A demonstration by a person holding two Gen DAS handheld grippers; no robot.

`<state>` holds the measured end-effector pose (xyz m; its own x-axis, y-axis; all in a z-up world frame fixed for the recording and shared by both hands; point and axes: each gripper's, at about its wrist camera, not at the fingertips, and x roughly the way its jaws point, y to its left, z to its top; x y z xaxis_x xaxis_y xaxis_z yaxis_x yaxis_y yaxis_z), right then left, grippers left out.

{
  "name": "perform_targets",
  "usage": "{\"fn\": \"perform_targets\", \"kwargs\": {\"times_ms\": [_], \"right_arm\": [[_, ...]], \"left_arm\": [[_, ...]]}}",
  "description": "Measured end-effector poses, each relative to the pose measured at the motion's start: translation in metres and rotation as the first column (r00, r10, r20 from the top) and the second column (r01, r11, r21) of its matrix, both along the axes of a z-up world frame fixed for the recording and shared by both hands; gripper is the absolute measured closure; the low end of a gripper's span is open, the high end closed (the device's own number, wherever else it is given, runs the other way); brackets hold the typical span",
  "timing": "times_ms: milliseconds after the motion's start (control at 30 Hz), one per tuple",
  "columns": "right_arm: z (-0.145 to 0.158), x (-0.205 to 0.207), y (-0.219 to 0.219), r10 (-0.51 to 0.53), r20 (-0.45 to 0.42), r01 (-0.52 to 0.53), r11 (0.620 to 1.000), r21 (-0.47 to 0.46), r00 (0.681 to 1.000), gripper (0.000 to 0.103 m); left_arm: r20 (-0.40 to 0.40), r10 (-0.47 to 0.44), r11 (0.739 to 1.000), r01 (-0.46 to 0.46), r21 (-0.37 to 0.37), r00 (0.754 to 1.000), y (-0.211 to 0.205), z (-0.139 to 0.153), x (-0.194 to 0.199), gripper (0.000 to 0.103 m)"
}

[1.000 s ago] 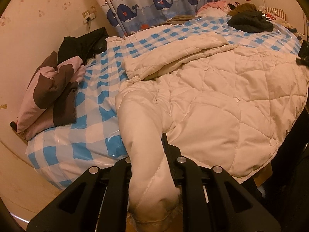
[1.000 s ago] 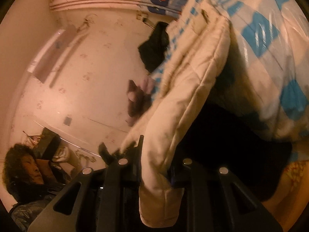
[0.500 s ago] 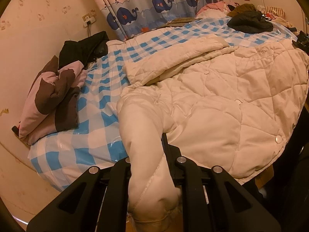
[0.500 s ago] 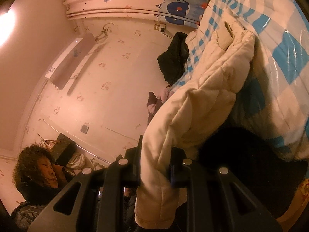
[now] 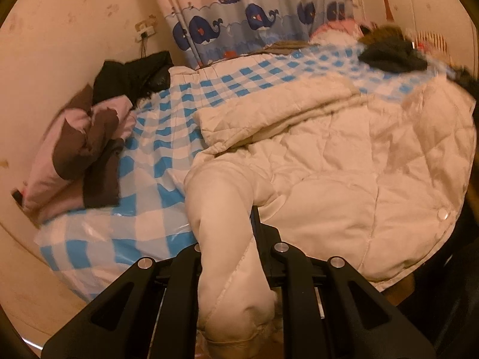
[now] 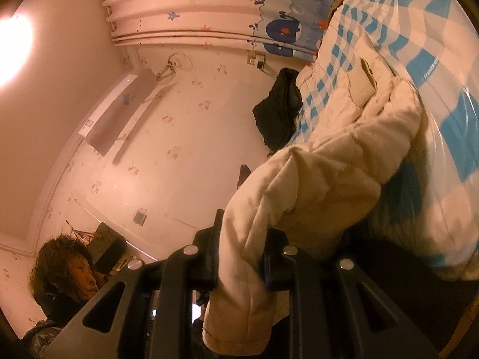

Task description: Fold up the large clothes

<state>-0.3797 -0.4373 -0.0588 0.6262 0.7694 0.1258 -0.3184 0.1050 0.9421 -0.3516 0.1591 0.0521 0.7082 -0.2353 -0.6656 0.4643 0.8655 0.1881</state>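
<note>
In the left wrist view, the left gripper (image 5: 227, 239) is pinched tight on a sleeve of the cream quilted coat (image 5: 344, 173), which lies spread on the checked bed cover (image 5: 167, 137). To fold well, lift both ends evenly and lay them flat across the coat. Its far side is blurry.

In the right wrist view, the right gripper (image 6: 239, 251) squeezes another puffy part of the coat. Which part is hard to tell.

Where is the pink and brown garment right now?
In the left wrist view, the pink and brown garment lies bunched at the left edge of the checked bed cover, against the wall, just below a black garment.
</note>
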Motion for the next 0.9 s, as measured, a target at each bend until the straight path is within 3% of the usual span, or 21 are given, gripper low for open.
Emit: {"fn": "perform_targets", "kwargs": {"times_ms": [200, 433, 767, 900], "right_arm": [[0.013, 0.023, -0.007, -0.032, 0.031, 0.031, 0.999, 0.029, 0.999, 0.081], [0.032, 0.063, -0.021, -0.071, 0.061, 0.068, 0.996, 0.052, 0.996, 0.081], [0.056, 0.123, -0.041, -0.130, 0.064, 0.126, 0.990, 0.061, 0.989, 0.081], [0.061, 0.147, -0.047, -0.147, 0.053, 0.144, 0.988, 0.050, 0.988, 0.081]], "left_arm": [[-0.086, 0.021, 0.971, -0.041, -0.234, 0.996, 0.027, 0.018, 0.039, 0.093], [-0.115, 0.028, 0.897, -0.076, -0.435, 0.993, 0.044, 0.044, 0.101, 0.093], [-0.159, 0.057, 0.782, -0.143, -0.607, 0.986, 0.049, 0.058, 0.199, 0.093], [-0.162, 0.072, 0.763, -0.160, -0.626, 0.984, 0.042, 0.059, 0.229, 0.093]]}}
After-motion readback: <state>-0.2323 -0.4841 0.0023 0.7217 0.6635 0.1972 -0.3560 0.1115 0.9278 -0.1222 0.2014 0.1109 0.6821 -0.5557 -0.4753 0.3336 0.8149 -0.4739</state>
